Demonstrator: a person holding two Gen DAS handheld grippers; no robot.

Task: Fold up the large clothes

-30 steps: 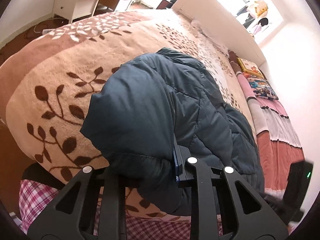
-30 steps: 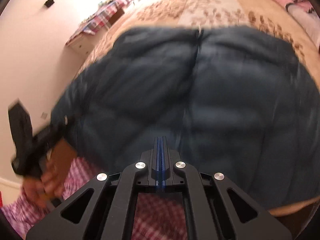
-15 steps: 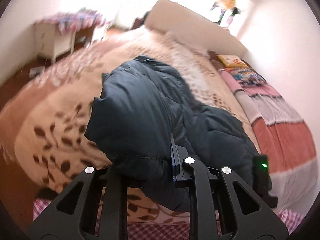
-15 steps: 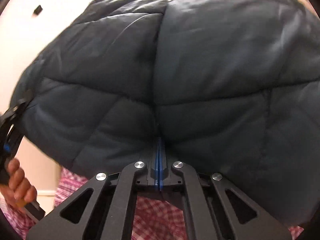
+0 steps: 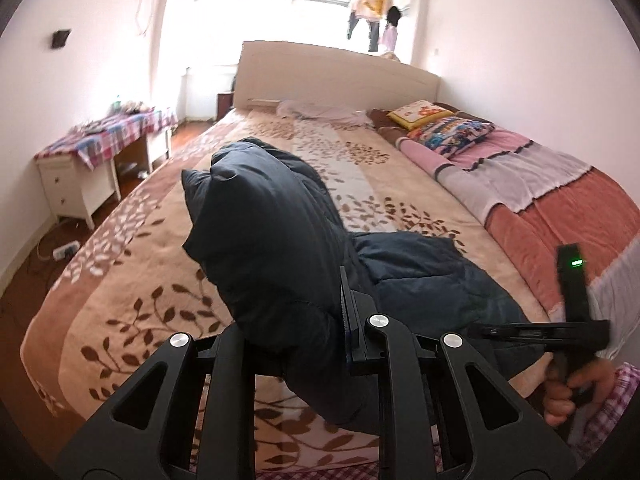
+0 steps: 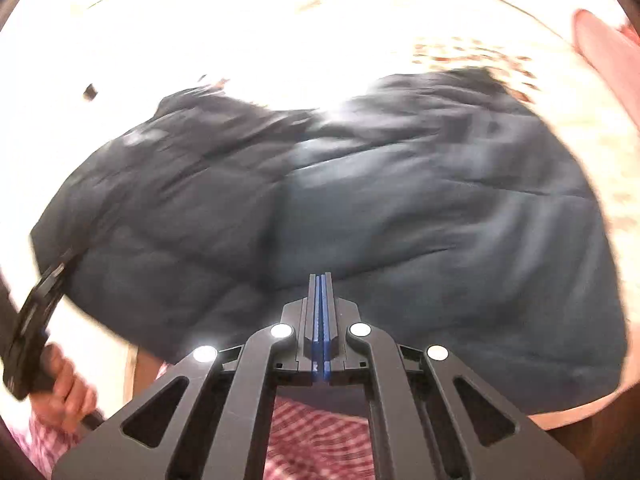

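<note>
The dark blue padded jacket (image 5: 276, 248) lay on the near part of the bed (image 5: 132, 264), its near edge raised off the leaf-patterned cover. Quilted and puffy, it was judged soft, bulky and fairly light, with a smooth shell liable to slip. It would spring back rather than hold a crease. The hem or a stitched seam was judged the soundest place to grip, since loose padding would squeeze out of a pinch.

The left gripper (image 5: 296, 320) held a thick bunch of the jacket. Its fingers stood fairly wide, with the fabric filling the gap. In the left wrist view that bunch rose towards 12 o'clock, while the rest of the garment trailed towards 3 o'clock. The right gripper (image 6: 322, 320) had its blue pads pressed together at the jacket's near edge. Whether fabric lay between them could not be told, as this view was blurred. The person's right hand (image 5: 576, 392) appeared at 4 o'clock in the left wrist view.

Against the earlier frames, the left camera had tilted up: the headboard (image 5: 336, 76) and window were now in full sight. The held bunch stood higher and narrower. In the right wrist view the jacket, which half a second before filled the frame, had dropped back, and bright bed cover showed above it.

A white bedside cabinet (image 5: 76, 188) stood at 9 o'clock. Pillows (image 5: 448, 128) lay at 1 o'clock.
</note>
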